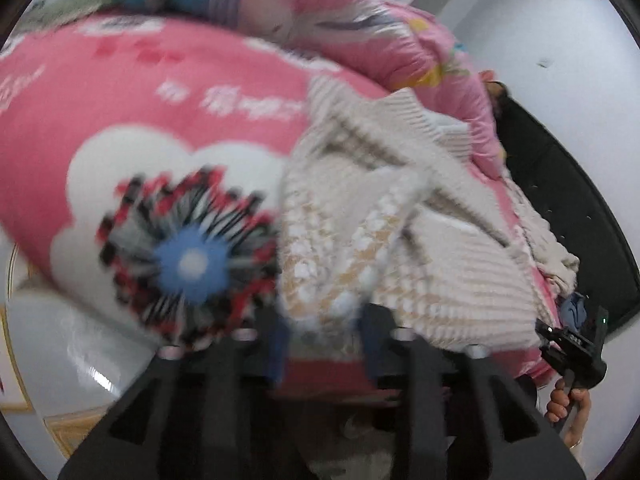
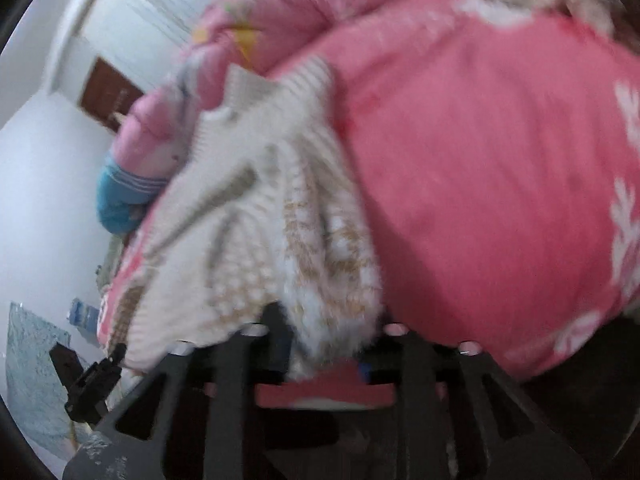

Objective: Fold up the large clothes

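- Two grippers work one garment: a cream and tan knitted sweater (image 1: pixel 384 216) lies crumpled on a bed, on top of a pink blanket (image 1: pixel 168 92) with a white cloud and a red, black and blue flower print. A puffy pink quilt (image 1: pixel 360 28) is bunched up behind it.
- Left gripper (image 1: pixel 324 332): its fingers (image 1: pixel 276 344) stand partly spread, with the near hem of the sweater lying between them. The picture is blurred, so I cannot tell whether the pads press the knit or only flank it.
- Right gripper (image 2: pixel 332 344): its fingers (image 2: pixel 280 340) are likewise half spread around a fluffy white edge of the sweater (image 2: pixel 280 216). Here too the blur hides whether the cloth is really pinched.
- Handling, as a judgement: the knit looks thick, soft and limp, light for its bulk, and not at all fragile. It should stretch and sag when lifted, and loose loops could snag on a finger tip.
- Slipping seems unlikely, since the fuzzy surface should give the pads good hold.
- Best hold, I think, is on the ribbed bands, at the hem or the shoulders, where the knit is firmer and the edge is straight.
- Both grips should sit well apart on the same edge, so that the cloth hangs flat instead of bunching.
- Risk: catching the pink blanket together with the sweater.
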Demonstrator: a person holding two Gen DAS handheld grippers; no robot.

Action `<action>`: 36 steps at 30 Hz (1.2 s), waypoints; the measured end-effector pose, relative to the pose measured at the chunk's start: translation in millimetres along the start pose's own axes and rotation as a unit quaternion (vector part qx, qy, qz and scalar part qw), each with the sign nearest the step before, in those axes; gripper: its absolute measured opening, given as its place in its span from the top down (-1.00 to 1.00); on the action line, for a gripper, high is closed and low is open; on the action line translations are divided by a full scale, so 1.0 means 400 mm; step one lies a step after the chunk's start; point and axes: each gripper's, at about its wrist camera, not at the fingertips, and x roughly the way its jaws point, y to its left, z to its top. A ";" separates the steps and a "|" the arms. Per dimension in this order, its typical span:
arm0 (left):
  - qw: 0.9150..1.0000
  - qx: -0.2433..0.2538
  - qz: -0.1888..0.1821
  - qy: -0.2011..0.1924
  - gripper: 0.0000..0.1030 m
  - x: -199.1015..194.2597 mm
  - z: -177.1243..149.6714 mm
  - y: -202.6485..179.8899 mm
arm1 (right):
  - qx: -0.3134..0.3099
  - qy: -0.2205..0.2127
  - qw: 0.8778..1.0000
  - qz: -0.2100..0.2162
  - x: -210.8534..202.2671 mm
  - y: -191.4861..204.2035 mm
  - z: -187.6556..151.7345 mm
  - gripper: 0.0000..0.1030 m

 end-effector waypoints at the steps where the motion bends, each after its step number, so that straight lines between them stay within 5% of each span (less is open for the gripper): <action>1: 1.000 -0.009 -0.002 -0.008 -0.08 -0.016 -0.003 0.013 | -0.003 -0.002 1.000 0.000 -0.011 -0.005 0.002 0.16; 4: 0.999 -0.016 0.002 -0.041 -0.26 -0.068 0.005 0.031 | -0.017 -0.021 0.999 -0.030 -0.059 -0.019 0.013 -0.31; 10: 0.997 0.021 0.011 -0.075 -0.29 -0.108 0.051 -0.009 | -0.049 -0.064 0.994 -0.078 -0.132 0.003 0.041 -0.37; 14: 0.996 0.057 -0.008 -0.073 -0.37 -0.083 0.074 -0.075 | -0.072 -0.086 0.991 -0.066 -0.145 0.041 0.051 -0.47; 24: 0.986 0.157 0.007 -0.047 -0.43 0.033 0.091 -0.221 | -0.161 -0.030 0.986 0.003 -0.037 0.206 0.042 -0.48; 28: 0.980 0.182 0.050 -0.057 -0.43 0.062 0.101 -0.243 | -0.216 -0.002 0.976 0.009 0.037 0.288 0.029 -0.48; 36: 0.986 0.150 -0.060 -0.046 -0.42 0.073 0.111 -0.239 | -0.261 0.039 0.965 -0.014 0.149 0.359 0.017 -0.39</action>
